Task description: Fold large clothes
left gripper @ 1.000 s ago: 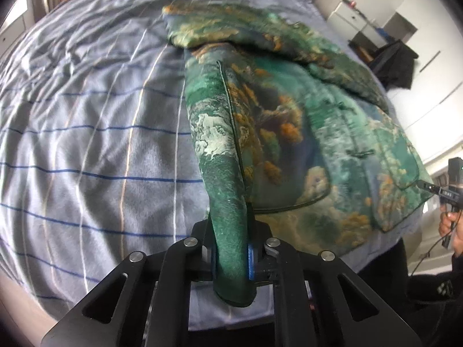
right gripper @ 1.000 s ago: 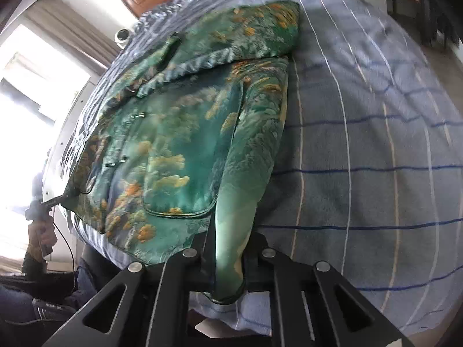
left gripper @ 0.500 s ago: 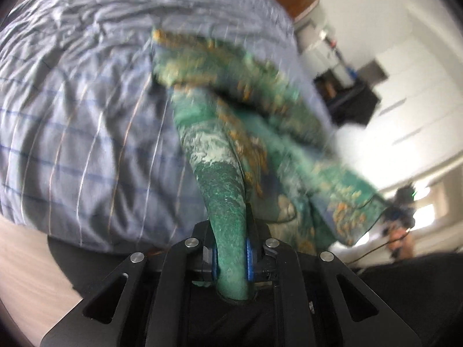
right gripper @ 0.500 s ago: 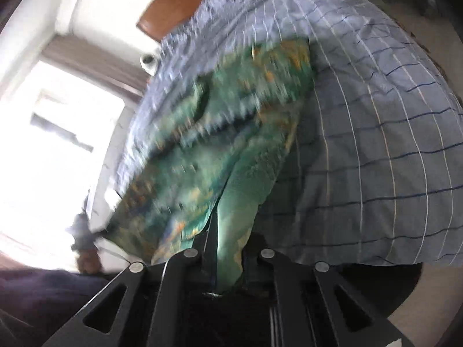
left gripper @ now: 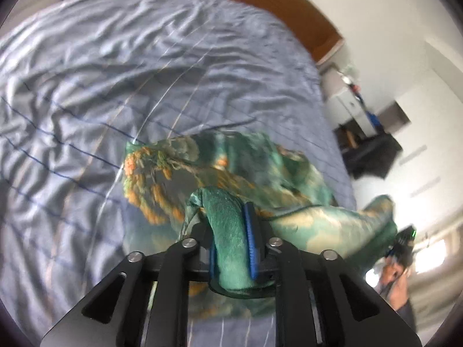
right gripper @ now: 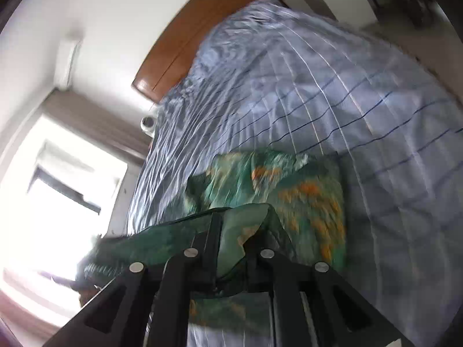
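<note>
**A:** What does the left wrist view show?

**B:** The left gripper (left gripper: 233, 231) has a thick roll of a glossy green silk garment with orange and cream landscape print (left gripper: 231, 173) between its blue-lined fingers (left gripper: 251, 240). Its jaws are opening, yet the cloth looks pinched between them. The rest of the garment lies bunched just ahead on a grey-blue bed sheet with thin dark and white stripes (left gripper: 115, 72), and one edge stretches off to the right. A brown wooden headboard (left gripper: 275, 8) stands at the far end. The picture is blurred.

**B:** And the right wrist view?

**A:** The right gripper (right gripper: 231, 245) is pressed together on another edge of the same garment, which drapes over its black fingers (right gripper: 208, 231). Beyond it, the folded part rests flat on the sheet. A bright window (right gripper: 58, 202) fills the left side.

**B:** Which step is this?

**A:** It seems the near hem is being carried over the garment to fold it in half. Next, both edges likely need laying down level and aligned before full release.
</note>
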Demonstrator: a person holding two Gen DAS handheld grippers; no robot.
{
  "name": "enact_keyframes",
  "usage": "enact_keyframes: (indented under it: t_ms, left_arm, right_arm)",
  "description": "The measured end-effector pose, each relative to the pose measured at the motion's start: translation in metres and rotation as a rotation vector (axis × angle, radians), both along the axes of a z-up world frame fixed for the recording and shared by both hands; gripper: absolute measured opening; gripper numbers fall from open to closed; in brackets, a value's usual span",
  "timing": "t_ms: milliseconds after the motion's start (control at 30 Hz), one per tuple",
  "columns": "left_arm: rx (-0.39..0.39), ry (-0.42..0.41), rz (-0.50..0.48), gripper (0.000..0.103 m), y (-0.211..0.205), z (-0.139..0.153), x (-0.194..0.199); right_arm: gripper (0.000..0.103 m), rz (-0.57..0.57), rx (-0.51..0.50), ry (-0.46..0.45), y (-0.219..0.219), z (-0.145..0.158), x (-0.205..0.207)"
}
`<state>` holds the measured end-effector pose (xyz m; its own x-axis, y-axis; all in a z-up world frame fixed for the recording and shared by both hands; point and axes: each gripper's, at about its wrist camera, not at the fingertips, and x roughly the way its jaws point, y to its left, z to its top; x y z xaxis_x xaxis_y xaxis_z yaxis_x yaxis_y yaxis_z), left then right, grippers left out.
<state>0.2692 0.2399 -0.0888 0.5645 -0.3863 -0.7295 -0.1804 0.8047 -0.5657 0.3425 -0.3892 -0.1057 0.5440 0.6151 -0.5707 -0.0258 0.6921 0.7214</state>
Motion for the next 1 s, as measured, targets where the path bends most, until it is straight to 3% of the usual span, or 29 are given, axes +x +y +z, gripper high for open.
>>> enact_keyframes:
  t_ms: [67, 133, 167, 200, 300, 333, 400, 467, 567, 633, 667, 700, 767, 800, 833, 867, 900, 1000]
  left_arm:
    - [-0.032, 0.064, 0.033, 0.031, 0.006, -0.018, 0.013]
    - [-0.091, 0.099, 0.047, 0.051, 0.014, -0.030, 0.020]
    - [-0.104, 0.093, 0.055, 0.072, 0.017, -0.029, 0.019]
    - [-0.106, 0.079, 0.069, 0.087, 0.020, -0.025, 0.017]
    - [-0.098, -0.004, 0.064, 0.096, 0.033, -0.008, 0.008]
    - [-0.088, -0.020, 0.035, 0.096, 0.035, -0.005, 0.007]
    - [-0.025, -0.008, -0.019, 0.097, 0.030, -0.009, 0.009]
    - [0.054, 0.030, -0.048, 0.097, 0.020, -0.020, 0.015]
    - [0.153, 0.089, -0.096, 0.095, -0.005, -0.042, 0.031]
    - [0.221, 0.112, -0.124, 0.081, -0.024, -0.055, 0.046]
    - [0.236, 0.121, -0.143, 0.063, -0.031, -0.060, 0.050]
    - [0.246, 0.131, -0.161, 0.035, -0.037, -0.063, 0.053]
    - [0.338, 0.146, -0.173, 0.021, -0.052, -0.063, 0.056]
    - [0.370, 0.138, -0.177, 0.015, -0.056, -0.060, 0.055]
    - [0.396, 0.129, -0.178, 0.013, -0.058, -0.056, 0.053]
    - [0.429, 0.114, -0.175, 0.012, -0.060, -0.048, 0.049]
    - [0.441, 0.104, -0.171, 0.011, -0.060, -0.043, 0.047]
    - [0.486, 0.043, -0.149, 0.010, -0.060, -0.015, 0.040]
  right_arm:
    - [0.014, -0.064, 0.033, 0.036, -0.003, -0.026, 0.015]
    - [0.028, -0.109, 0.079, 0.109, -0.001, -0.055, 0.029]
    - [0.034, -0.125, 0.097, 0.131, 0.000, -0.063, 0.031]
    - [0.047, -0.142, 0.128, 0.148, 0.001, -0.069, 0.032]
    - [0.091, -0.181, 0.283, 0.110, -0.005, -0.069, 0.034]
    - [0.096, -0.185, 0.299, 0.095, -0.007, -0.064, 0.034]
    - [0.096, -0.181, 0.296, 0.064, -0.011, -0.052, 0.033]
    - [0.096, -0.155, 0.223, 0.031, -0.009, -0.040, 0.034]
    - [0.096, -0.078, -0.118, 0.032, 0.015, -0.026, 0.043]
    - [0.096, -0.008, -0.303, 0.056, 0.041, -0.033, 0.051]
    - [0.096, 0.009, -0.348, 0.060, 0.050, -0.036, 0.052]
    - [0.096, 0.025, -0.392, 0.060, 0.062, -0.041, 0.057]
    - [0.095, 0.051, -0.437, 0.053, 0.075, -0.048, 0.060]
    - [0.086, 0.066, -0.472, 0.047, 0.082, -0.050, 0.061]
    - [0.053, 0.074, -0.515, 0.040, 0.086, -0.051, 0.058]
    - [0.028, 0.081, -0.571, 0.033, 0.091, -0.049, 0.054]
    - [0.014, 0.078, -0.633, 0.031, 0.095, -0.047, 0.053]
    - [0.012, 0.070, -0.686, -0.018, 0.095, -0.028, 0.044]
